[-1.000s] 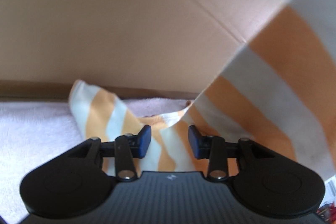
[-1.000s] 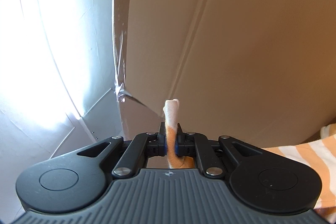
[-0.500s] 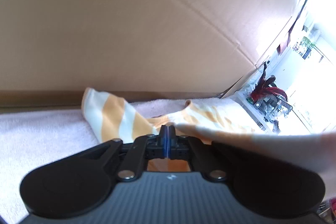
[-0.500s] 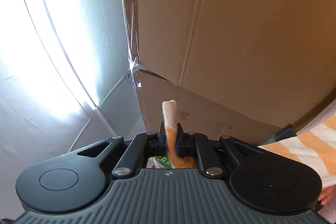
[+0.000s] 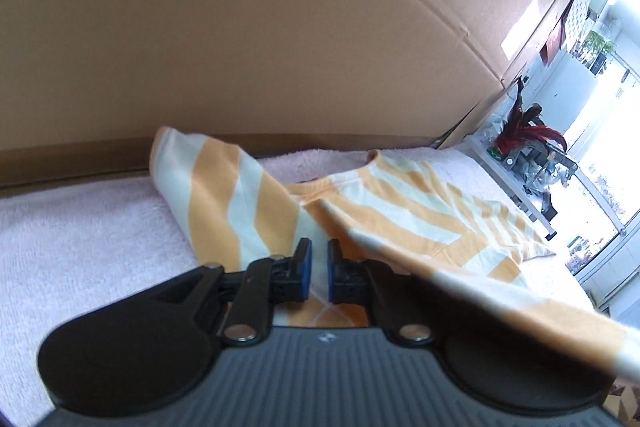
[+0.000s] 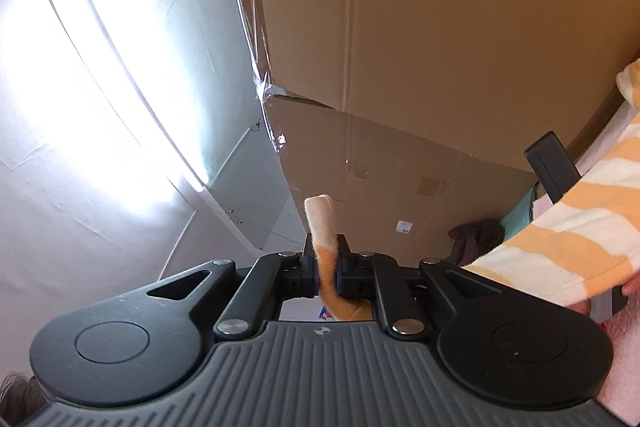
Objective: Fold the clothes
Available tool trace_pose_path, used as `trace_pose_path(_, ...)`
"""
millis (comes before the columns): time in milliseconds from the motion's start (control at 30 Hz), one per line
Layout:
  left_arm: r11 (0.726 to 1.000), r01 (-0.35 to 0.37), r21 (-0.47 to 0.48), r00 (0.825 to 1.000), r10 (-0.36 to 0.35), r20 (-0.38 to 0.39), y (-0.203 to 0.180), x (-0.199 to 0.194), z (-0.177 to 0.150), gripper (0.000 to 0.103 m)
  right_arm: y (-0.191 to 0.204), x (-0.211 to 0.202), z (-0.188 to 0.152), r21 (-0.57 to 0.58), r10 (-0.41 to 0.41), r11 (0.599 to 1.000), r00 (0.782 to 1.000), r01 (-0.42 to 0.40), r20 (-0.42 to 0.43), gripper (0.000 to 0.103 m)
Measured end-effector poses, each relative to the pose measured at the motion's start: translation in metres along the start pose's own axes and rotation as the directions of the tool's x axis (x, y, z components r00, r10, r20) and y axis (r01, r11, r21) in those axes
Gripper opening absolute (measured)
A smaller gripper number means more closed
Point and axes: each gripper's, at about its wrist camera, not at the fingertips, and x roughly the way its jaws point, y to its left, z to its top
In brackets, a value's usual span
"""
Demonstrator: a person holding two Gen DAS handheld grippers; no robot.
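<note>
While my right claw [image 6: 327, 273] is pinching a bunched edge of the striped shirt [image 5: 400, 203] up in the air, my left claw [image 5: 316, 267] is hovering narrowly parted, gripping nothing, over the shirt lying on the pink towel [image 5: 80, 235].

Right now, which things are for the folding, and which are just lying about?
For the folding:
orange-and-white striped cloth garment
left gripper
right gripper
pink fluffy towel underneath

Just lying about:
brown cardboard wall
red feathery ornament
dark crumpled cloth
</note>
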Motion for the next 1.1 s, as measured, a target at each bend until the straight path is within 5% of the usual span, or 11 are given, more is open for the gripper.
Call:
trace_pose_path(267,1.0,0.006,0.009,1.0,-0.006,0.002,0.002,-0.007,0.001,0.032,0.01,-0.028,-0.01,-0.049,0.049,0.997,0.997,-0.052,-0.06,0.01)
trace_pose_path(367,1.0,0.011,0.002,1.0,-0.011,0.02,0.005,-0.013,0.0,0.042,0.006,-0.029,-0.014,-0.057,0.05,0.997,0.994,-0.055,-0.1,0.011)
trace_pose_path(533,1.0,-0.017,0.01,0.999,0.017,0.037,0.001,-0.009,0.0,0.039,0.003,-0.047,-0.027,-0.095,0.042,0.994,0.986,-0.058,-0.161,0.011)
trace_pose_path(1100,1.0,-0.005,-0.004,0.999,0.005,0.037,0.002,-0.003,0.0,0.042,-0.062,-0.087,-0.086,-0.039,-0.15,0.989,0.947,0.146,-0.284,0.012)
